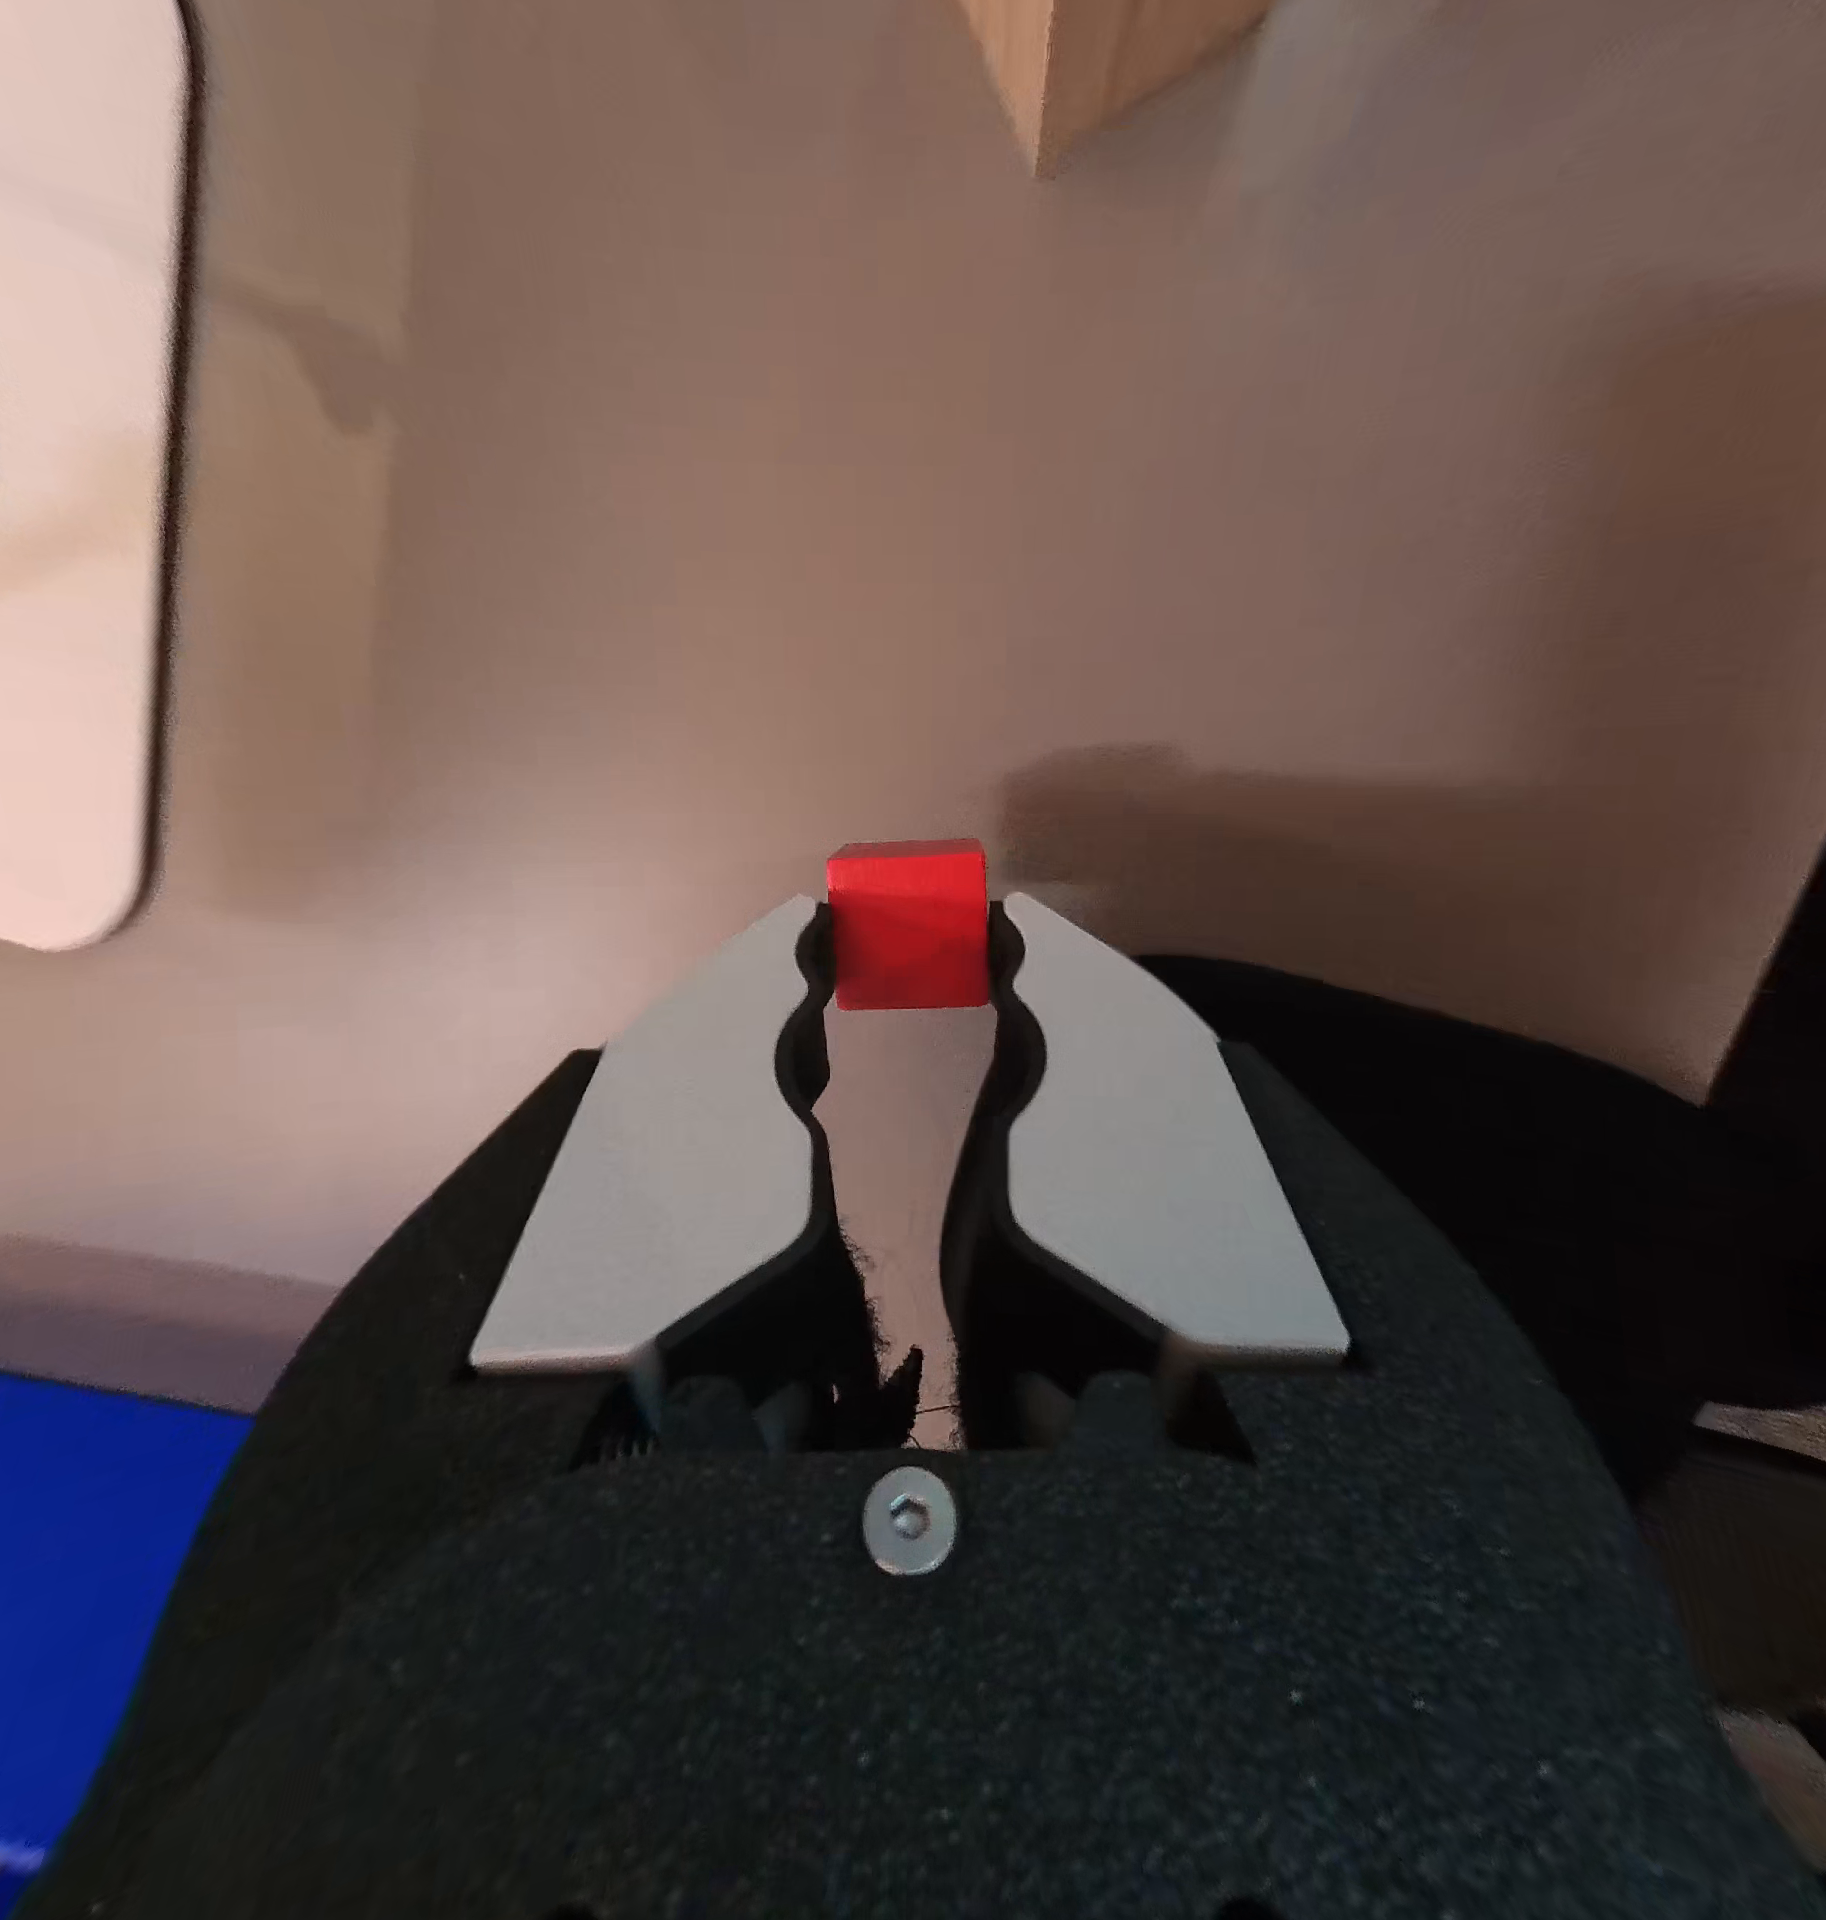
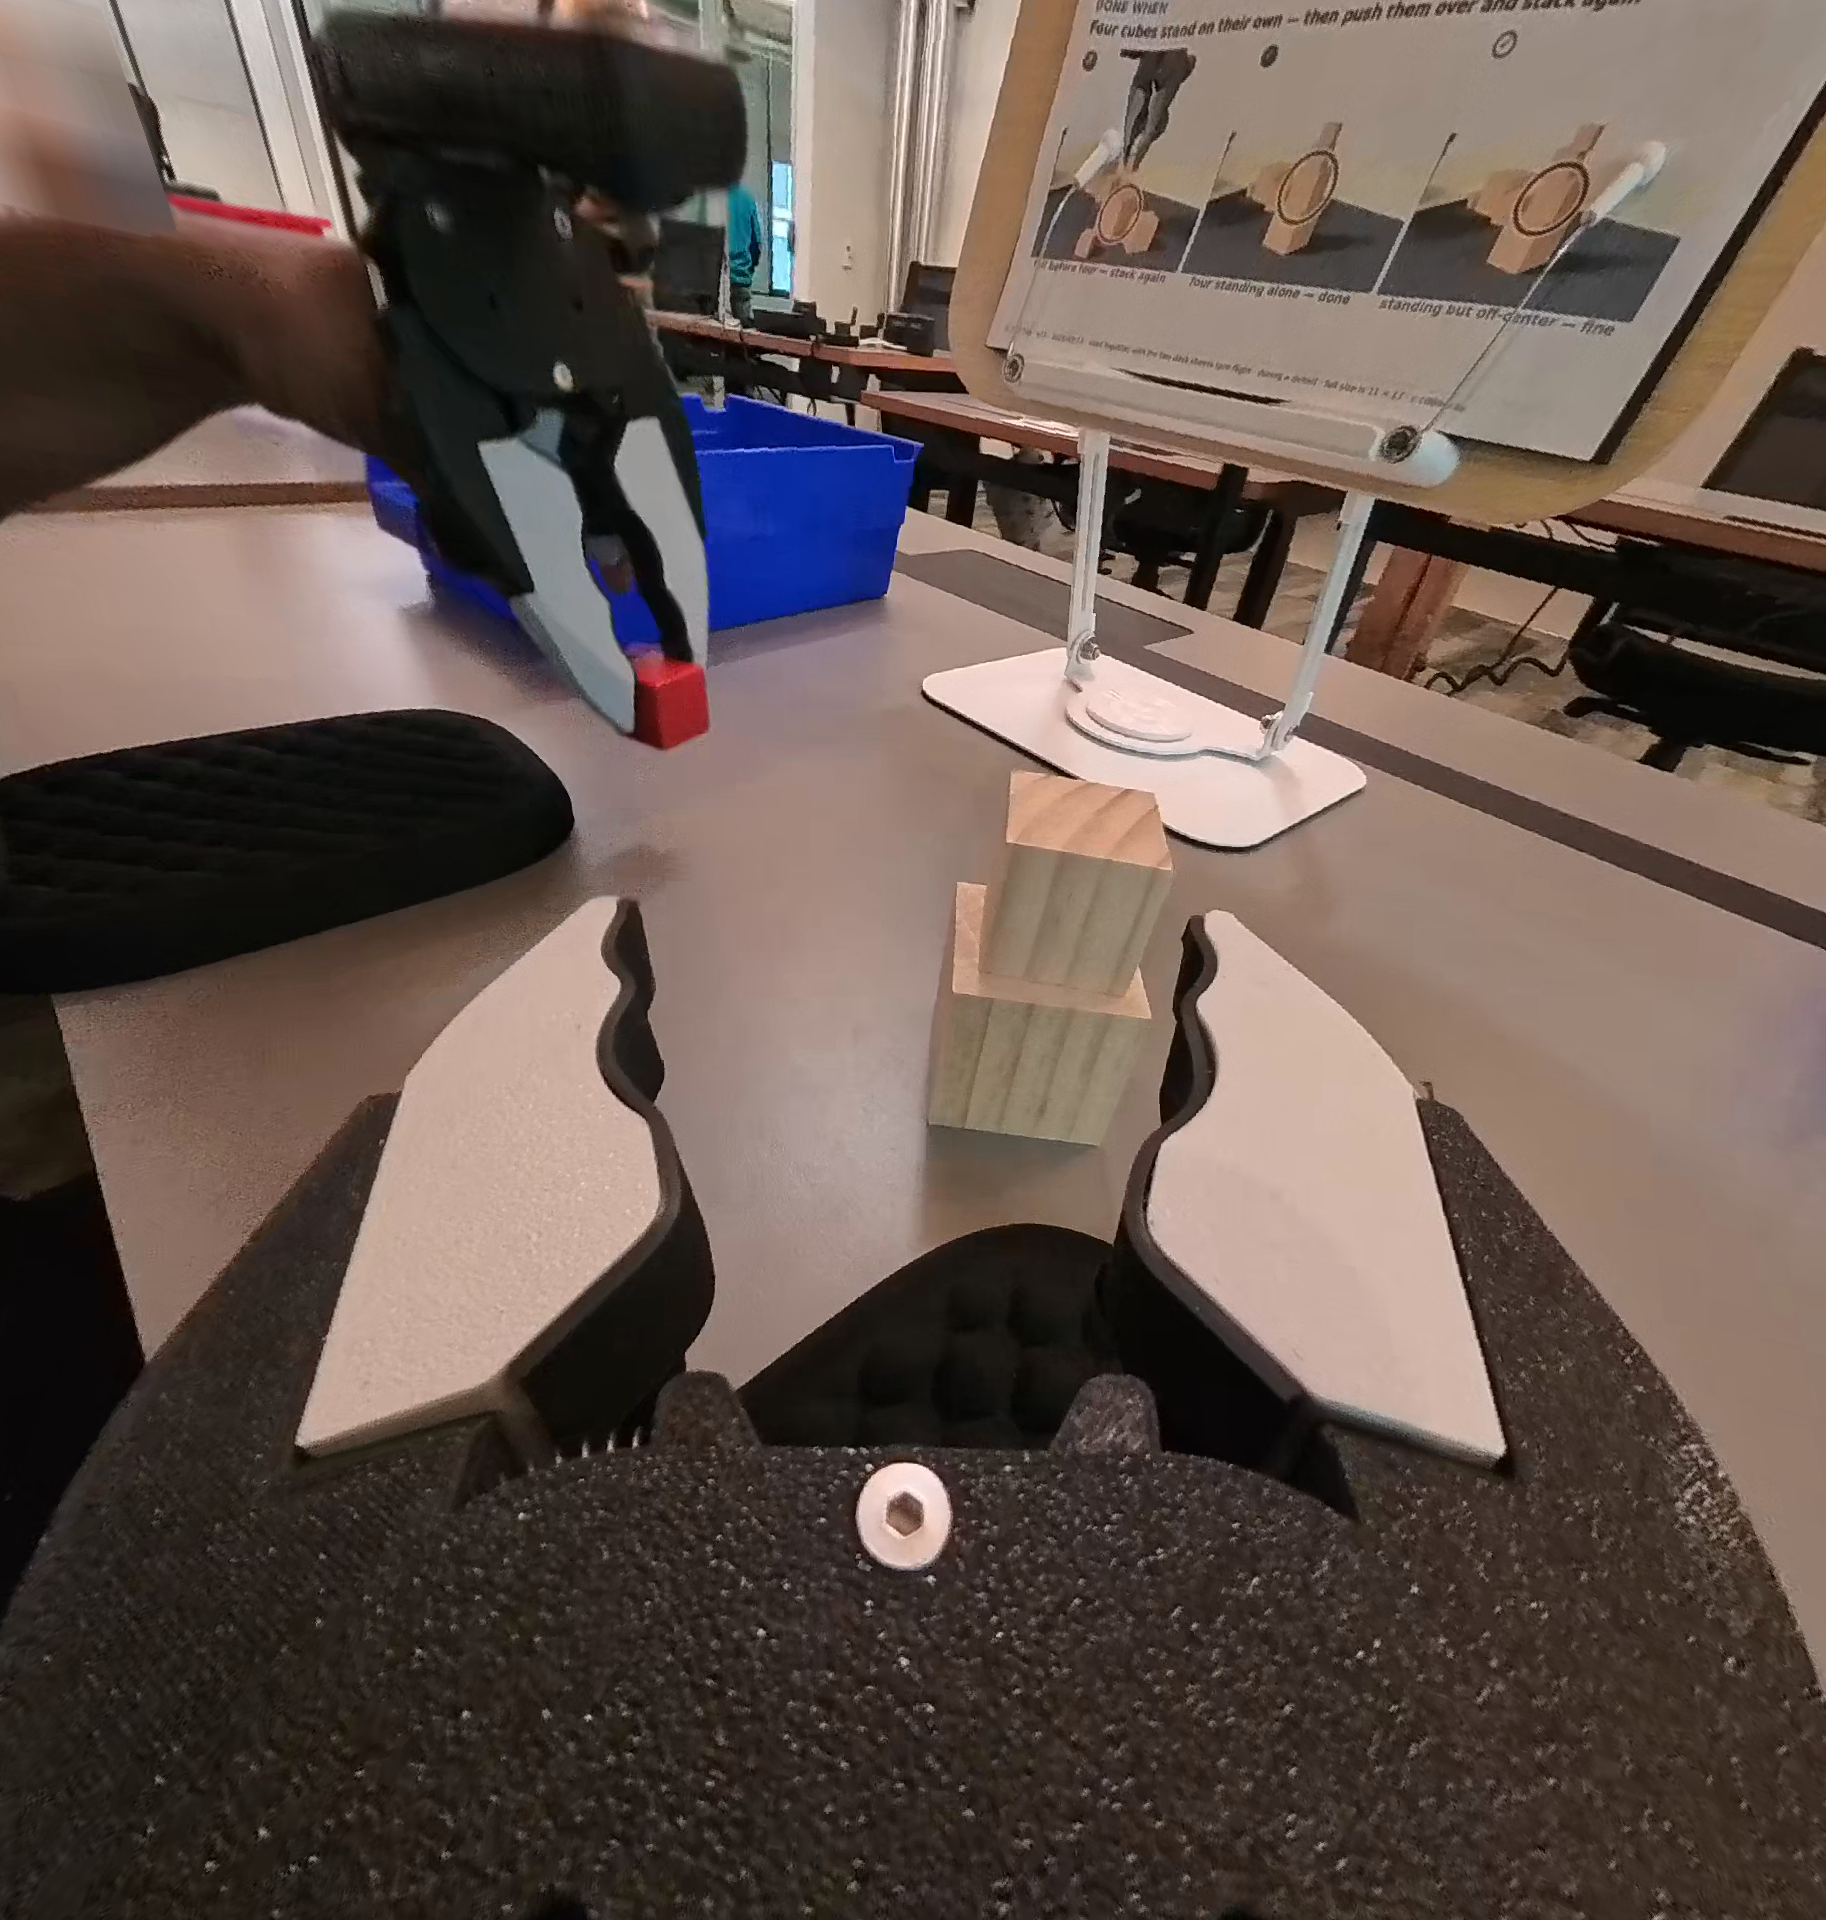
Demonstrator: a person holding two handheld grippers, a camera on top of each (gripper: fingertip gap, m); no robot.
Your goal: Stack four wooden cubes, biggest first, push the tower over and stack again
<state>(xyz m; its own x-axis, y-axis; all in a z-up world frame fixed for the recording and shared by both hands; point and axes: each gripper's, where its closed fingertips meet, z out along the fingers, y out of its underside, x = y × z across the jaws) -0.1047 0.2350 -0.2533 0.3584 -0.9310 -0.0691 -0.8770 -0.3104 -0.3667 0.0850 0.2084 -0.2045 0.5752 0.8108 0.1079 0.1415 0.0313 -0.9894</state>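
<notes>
Red cube, small, painted: pinched at the fingertips of the left gripper, both black pads pressed against its side faces. In the right wrist view the same cube hangs at the tip of that gripper, just above the grey table, in front of a blue bin. A person's hand carries the left gripper from the left edge.

Pale wooden blocks, two, stacked: the upper block sits on the lower block, twisted and offset toward the right so that a corner of the lower one's top face shows. The stack stands on the table.

Right gripper: fingers spread wide, nothing between the pads pressed. The stack stands just inside its right fingertip; contact there cannot be told. The left finger is well apart from the stack.

Black padded rest: lies on the table to the left, near the red cube.

White stand: base plate behind the stack, two thin arms rising to a wood-rimmed board that bears a printed sheet with pictures.

Background: desks and chairs, blurred.
</notes>
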